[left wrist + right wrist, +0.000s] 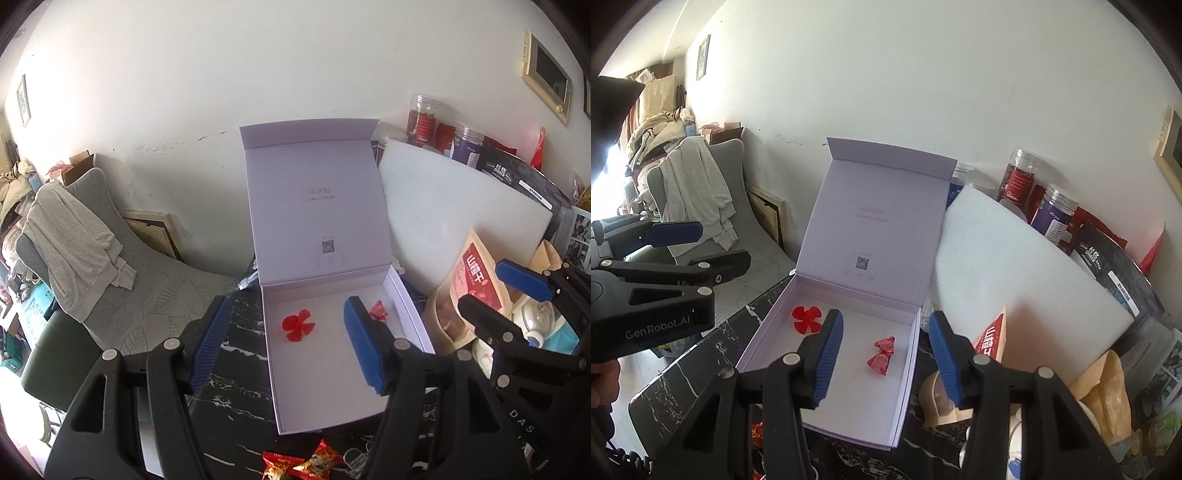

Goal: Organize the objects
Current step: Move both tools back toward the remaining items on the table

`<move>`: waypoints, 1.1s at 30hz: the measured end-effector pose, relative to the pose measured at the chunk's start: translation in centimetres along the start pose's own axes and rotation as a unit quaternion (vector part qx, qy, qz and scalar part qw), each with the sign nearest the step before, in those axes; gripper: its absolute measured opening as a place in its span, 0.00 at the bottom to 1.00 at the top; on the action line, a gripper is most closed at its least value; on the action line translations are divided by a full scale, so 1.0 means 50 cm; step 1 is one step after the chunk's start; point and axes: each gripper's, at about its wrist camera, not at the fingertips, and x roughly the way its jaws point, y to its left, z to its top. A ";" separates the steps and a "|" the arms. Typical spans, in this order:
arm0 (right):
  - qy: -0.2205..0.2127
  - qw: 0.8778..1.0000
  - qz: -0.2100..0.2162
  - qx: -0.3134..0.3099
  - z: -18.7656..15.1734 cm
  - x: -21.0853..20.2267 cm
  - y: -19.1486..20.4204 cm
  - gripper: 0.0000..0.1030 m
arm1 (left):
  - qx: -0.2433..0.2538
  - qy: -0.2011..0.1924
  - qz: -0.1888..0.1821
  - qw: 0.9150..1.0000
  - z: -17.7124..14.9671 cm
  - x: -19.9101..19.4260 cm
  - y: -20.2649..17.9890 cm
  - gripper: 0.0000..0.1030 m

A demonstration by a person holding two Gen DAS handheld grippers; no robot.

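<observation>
We held both the left gripper [288, 341] and right gripper [886, 356] wide and empty; the wrapped candy [882, 356] in the box [907, 384] looked light, crinkly, best pinched mid-body.

A plain white wall [258, 74] with dark scuff marks runs behind a black marble-patterned table [236, 387]. To the left, a grey leaf-print chair [155, 288] is draped with a pale garment [70, 236]. Framed pictures [23, 99] hang on the wall, and another frame [155, 232] leans at its foot. Bright daylight enters from the far left.
</observation>
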 end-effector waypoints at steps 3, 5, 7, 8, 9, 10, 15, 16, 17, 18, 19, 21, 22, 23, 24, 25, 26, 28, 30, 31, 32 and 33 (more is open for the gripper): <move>-0.004 1.000 0.000 0.000 -0.013 -0.023 0.006 0.49 | 0.003 -0.003 -0.001 1.000 -0.019 -0.022 -0.003 0.62; -0.005 1.000 0.001 -0.002 -0.022 -0.035 0.011 0.50 | 0.004 -0.003 0.000 1.000 -0.030 -0.032 -0.004 0.62; -0.005 1.000 0.002 -0.005 -0.035 -0.047 0.019 0.50 | 0.004 -0.003 0.000 1.000 -0.042 -0.042 -0.004 0.64; -0.004 1.000 0.003 -0.007 -0.042 -0.053 0.024 0.50 | 0.004 -0.003 0.001 1.000 -0.049 -0.046 -0.003 0.64; -0.004 1.000 0.004 -0.009 -0.047 -0.056 0.027 0.50 | 0.003 -0.003 0.002 1.000 -0.057 -0.051 -0.002 0.65; -0.004 1.000 0.004 -0.010 -0.053 -0.061 0.032 0.50 | 0.001 -0.003 0.002 1.000 -0.063 -0.054 0.000 0.65; -0.007 1.000 0.009 -0.010 -0.086 -0.089 0.052 0.50 | -0.008 -0.006 0.002 1.000 -0.098 -0.077 0.010 0.66; -0.008 1.000 0.012 -0.009 -0.092 -0.093 0.055 0.50 | -0.009 -0.006 0.003 1.000 -0.106 -0.081 0.012 0.67; -0.008 1.000 0.015 -0.008 -0.098 -0.097 0.059 0.50 | -0.011 -0.006 0.005 1.000 -0.113 -0.084 0.014 0.67; -0.008 1.000 0.019 -0.005 -0.107 -0.101 0.064 0.52 | -0.011 -0.005 0.005 1.000 -0.122 -0.086 0.016 0.68; -0.010 1.000 0.023 -0.003 -0.116 -0.104 0.068 0.54 | -0.010 -0.003 0.006 1.000 -0.131 -0.087 0.017 0.68; -0.012 0.999 0.032 -0.003 -0.133 -0.109 0.080 0.56 | -0.010 0.002 0.013 1.000 -0.151 -0.089 0.021 0.68; -0.011 0.999 0.035 -0.004 -0.139 -0.110 0.085 0.56 | -0.011 0.005 0.015 1.000 -0.161 -0.089 0.024 0.69; -0.010 0.999 0.037 -0.004 -0.144 -0.111 0.089 0.56 | -0.013 0.008 0.016 1.000 -0.170 -0.088 0.026 0.69; -0.010 0.999 0.040 -0.006 -0.152 -0.114 0.096 0.56 | -0.015 0.012 0.016 1.000 -0.180 -0.088 0.029 0.69; -0.010 0.999 0.042 -0.008 -0.156 -0.117 0.102 0.56 | -0.018 0.015 0.015 1.000 -0.190 -0.088 0.033 0.69; -0.011 0.999 0.045 -0.009 -0.163 -0.120 0.108 0.56 | -0.022 0.018 0.013 1.000 -0.198 -0.087 0.036 0.69; -0.012 0.999 0.050 -0.010 -0.172 -0.124 0.115 0.56 | -0.026 0.021 0.011 0.999 -0.216 -0.089 0.040 0.69; -0.017 0.998 0.061 -0.012 -0.185 -0.132 0.125 0.56 | -0.026 0.022 0.010 0.999 -0.231 -0.092 0.042 0.69; -0.017 0.998 0.066 -0.014 -0.190 -0.133 0.129 0.56 | -0.025 0.022 0.009 0.999 -0.238 -0.094 0.043 0.69; -0.015 0.997 0.069 -0.015 -0.198 -0.134 0.134 0.57 | -0.026 0.023 0.010 0.999 -0.246 -0.095 0.044 0.69; -0.013 0.997 0.071 -0.015 -0.205 -0.134 0.136 0.57 | -0.026 0.024 0.010 0.999 -0.252 -0.097 0.044 0.69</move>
